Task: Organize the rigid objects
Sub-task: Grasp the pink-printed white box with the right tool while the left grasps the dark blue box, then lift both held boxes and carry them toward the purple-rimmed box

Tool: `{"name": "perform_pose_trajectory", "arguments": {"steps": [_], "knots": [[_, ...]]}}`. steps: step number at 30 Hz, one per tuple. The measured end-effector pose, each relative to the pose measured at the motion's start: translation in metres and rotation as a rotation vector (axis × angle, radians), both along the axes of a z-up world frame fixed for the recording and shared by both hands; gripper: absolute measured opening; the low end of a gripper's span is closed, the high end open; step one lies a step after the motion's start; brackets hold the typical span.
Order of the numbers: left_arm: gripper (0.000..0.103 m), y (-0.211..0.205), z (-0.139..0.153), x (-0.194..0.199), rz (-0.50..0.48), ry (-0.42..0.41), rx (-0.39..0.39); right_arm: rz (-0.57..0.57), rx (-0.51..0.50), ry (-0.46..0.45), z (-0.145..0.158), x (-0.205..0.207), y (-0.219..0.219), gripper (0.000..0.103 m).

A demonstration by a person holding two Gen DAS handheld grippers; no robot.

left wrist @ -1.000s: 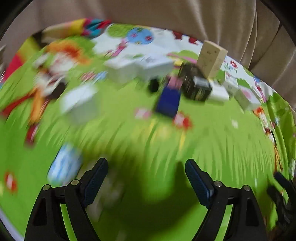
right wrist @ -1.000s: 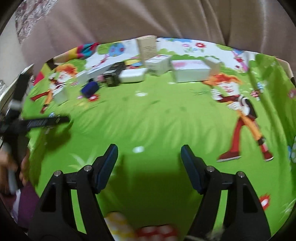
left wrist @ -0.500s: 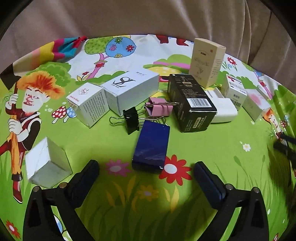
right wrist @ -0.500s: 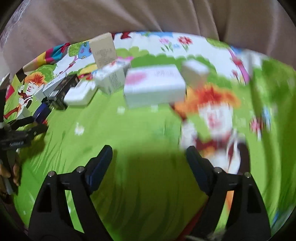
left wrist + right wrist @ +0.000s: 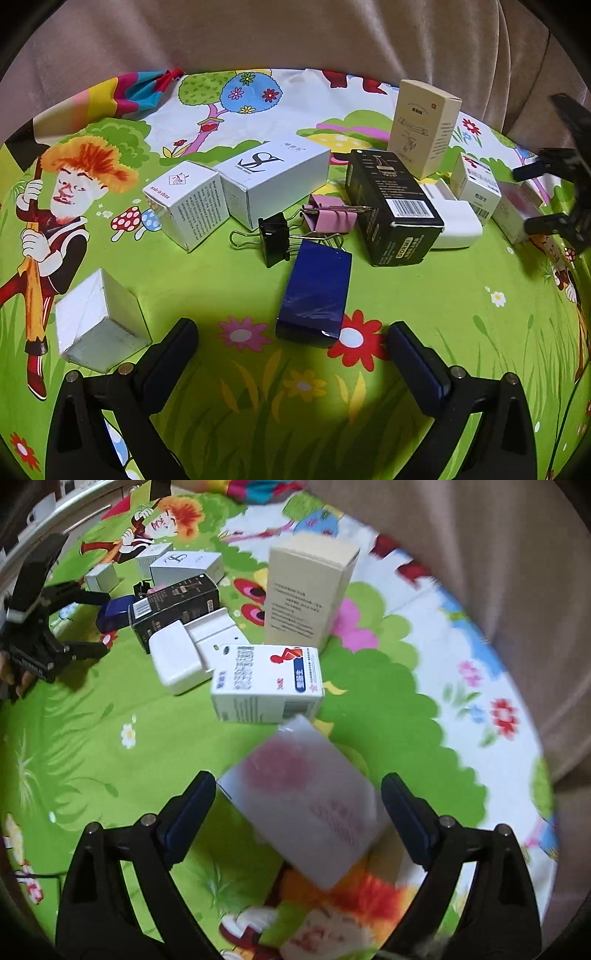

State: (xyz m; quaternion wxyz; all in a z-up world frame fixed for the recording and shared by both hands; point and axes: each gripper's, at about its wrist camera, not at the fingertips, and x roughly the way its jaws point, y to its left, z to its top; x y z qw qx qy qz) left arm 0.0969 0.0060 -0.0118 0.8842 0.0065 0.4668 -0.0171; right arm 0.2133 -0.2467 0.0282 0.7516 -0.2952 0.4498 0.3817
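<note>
The left gripper (image 5: 291,345) hangs over the cartoon-printed cloth (image 5: 424,302) with its jaws spread wide and nothing between them. Just ahead of its fingertips lies a dark blue box (image 5: 314,291), apart from both pads. To the left, near the left finger, a small white box (image 5: 98,321) stands tilted on the cloth. Behind the blue box lie a black binder clip (image 5: 275,236) and a pink binder clip (image 5: 330,216), close together. Further back sit a white cube box (image 5: 188,203) and a long white box (image 5: 275,177) side by side, and to the right a black box (image 5: 393,206) with a barcode, a white charger (image 5: 456,218) touching its far side, and a tall beige box (image 5: 424,127) standing upright behind them.

The right gripper (image 5: 297,799) has its jaws opening; a blurred white box with pink print (image 5: 306,805) sits between the fingers, and the pads do not press on it. Just beyond lies a white medicine box (image 5: 267,683) with red and blue print, and beyond that the beige box. A brown curtain (image 5: 295,33) closes the far edge.
</note>
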Motion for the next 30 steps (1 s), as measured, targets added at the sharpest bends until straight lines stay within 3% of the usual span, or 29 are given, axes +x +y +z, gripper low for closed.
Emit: {"name": "perform_pose_trajectory", "arguments": {"steps": [4, 7, 11, 16, 18, 26, 28, 29, 30], "knots": [[0.103, 0.000, 0.000, 0.000, -0.002, 0.001, 0.001, 0.011, 0.035, 0.146, -0.018, 0.020, -0.004, 0.097], [0.103, 0.000, 0.000, 0.000, -0.001, 0.001, 0.001, -0.004, 0.074, 0.270, -0.020, 0.005, -0.020, 0.096], [0.103, 0.001, 0.000, 0.001, -0.006, 0.004, -0.002, -0.020, 0.063, 0.161, -0.016, -0.042, -0.030, 0.096], [0.103, 0.001, 0.000, 0.009, -0.043, 0.017, -0.001, -0.018, 0.098, 0.183, -0.017, -0.080, -0.042, 0.096], [0.103, 0.000, 0.000, 0.013, -0.058, 0.021, 0.001, -0.037, 0.074, 0.161, -0.025, -0.089, -0.049, 0.096], [0.103, -0.003, 0.000, 0.019, -0.064, 0.018, 0.002, -0.191, 0.160, 0.098, -0.024, -0.094, -0.059, 0.094], [0.095, -0.004, 0.001, 0.015, -0.076, 0.007, 0.002, -0.245, 0.180, 0.078, -0.025, -0.091, -0.059, 0.091], [0.068, -0.006, 0.004, 0.011, -0.088, -0.007, 0.001, -0.280, 0.186, 0.054, -0.027, -0.091, -0.060, 0.070], [0.028, -0.009, 0.009, 0.003, -0.100, -0.020, -0.001, -0.332, 0.164, -0.008, -0.024, -0.096, -0.058, 0.069]]}}
